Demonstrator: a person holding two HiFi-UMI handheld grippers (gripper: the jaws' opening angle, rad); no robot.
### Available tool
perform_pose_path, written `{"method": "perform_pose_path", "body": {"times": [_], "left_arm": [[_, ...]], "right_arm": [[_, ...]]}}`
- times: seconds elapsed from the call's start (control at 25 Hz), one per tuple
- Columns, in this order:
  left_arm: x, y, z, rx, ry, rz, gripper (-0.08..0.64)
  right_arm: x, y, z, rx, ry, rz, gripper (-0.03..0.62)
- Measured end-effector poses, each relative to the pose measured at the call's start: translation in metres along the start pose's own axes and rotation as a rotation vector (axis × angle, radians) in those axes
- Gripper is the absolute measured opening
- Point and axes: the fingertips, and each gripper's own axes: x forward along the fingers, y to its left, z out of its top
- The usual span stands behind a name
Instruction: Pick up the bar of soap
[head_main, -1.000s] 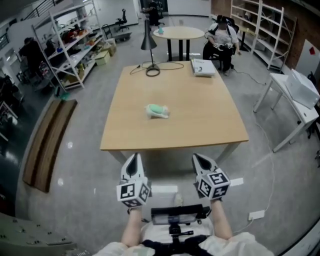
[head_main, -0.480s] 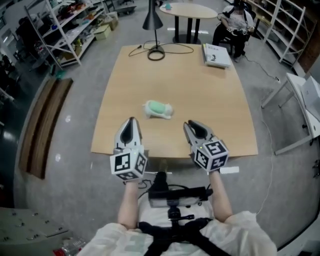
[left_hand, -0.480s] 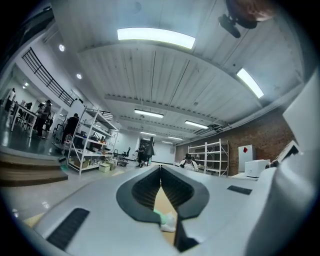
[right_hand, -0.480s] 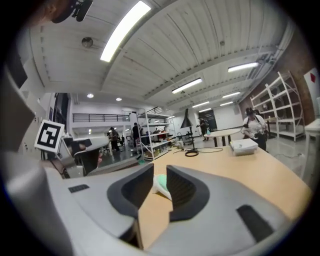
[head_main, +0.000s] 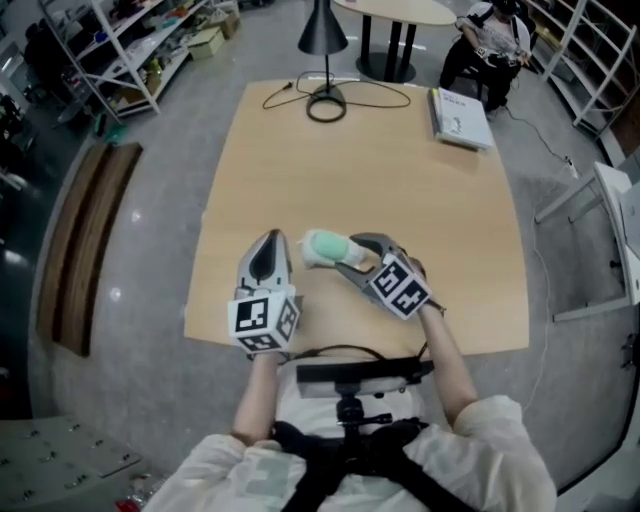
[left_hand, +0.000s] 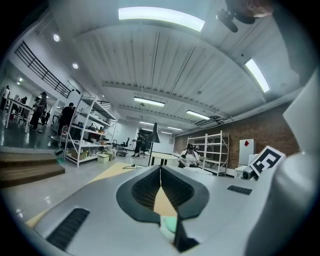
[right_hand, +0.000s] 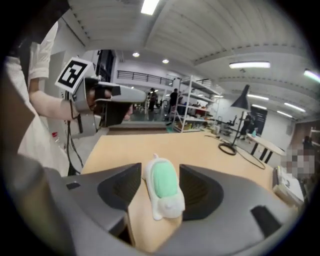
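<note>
From the head view, a pale wooden table (head_main: 400, 170) carried a black cone lamp (head_main: 323, 35) and a white booklet (head_main: 460, 118) at its far edge, well apart from the bar of soap (head_main: 325, 248) near the front.

In the left gripper view, the left claw (left_hand: 160, 175) was closed and empty.

In the right gripper view, the right claw (right_hand: 161, 172) was opening, its dark ribbed pads flanking the rounded green soap in its cloudy wrapper.

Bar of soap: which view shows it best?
Right gripper view: the soap lies close up, whole, between the right claw's opening jaws. Head view shows it small, partly covered; left gripper view catches only a green sliver.
</note>
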Motion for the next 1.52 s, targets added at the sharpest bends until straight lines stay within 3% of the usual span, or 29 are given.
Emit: {"method": "perform_pose_path", "body": {"times": [0.24, 0.48, 0.88, 1.04, 1.24, 1.52], "left_arm": [[0.045, 0.033, -0.028, -0.018, 0.086, 0.023, 0.012], [0.072, 0.051, -0.039, -0.033, 0.111, 0.042, 0.012], [0.074, 0.075, -0.051, -0.049, 0.146, 0.109, 0.012], [0.073, 0.078, -0.056, -0.057, 0.153, 0.114, 0.012], [0.074, 0.076, -0.062, -0.059, 0.166, 0.104, 0.012], [0.072, 0.079, -0.064, -0.061, 0.167, 0.112, 0.012]], "right_arm": [[0.066, -0.021, -0.029, -0.052, 0.170, 0.164, 0.224], [0.094, -0.024, -0.039, -0.049, 0.219, 0.265, 0.224], [0.114, -0.029, -0.047, -0.056, 0.251, 0.358, 0.252], [0.116, -0.028, -0.048, -0.053, 0.232, 0.374, 0.256], [0.119, -0.025, -0.049, -0.180, 0.273, 0.372, 0.258], [0.120, -0.024, -0.054, -0.263, 0.273, 0.337, 0.258]]}}
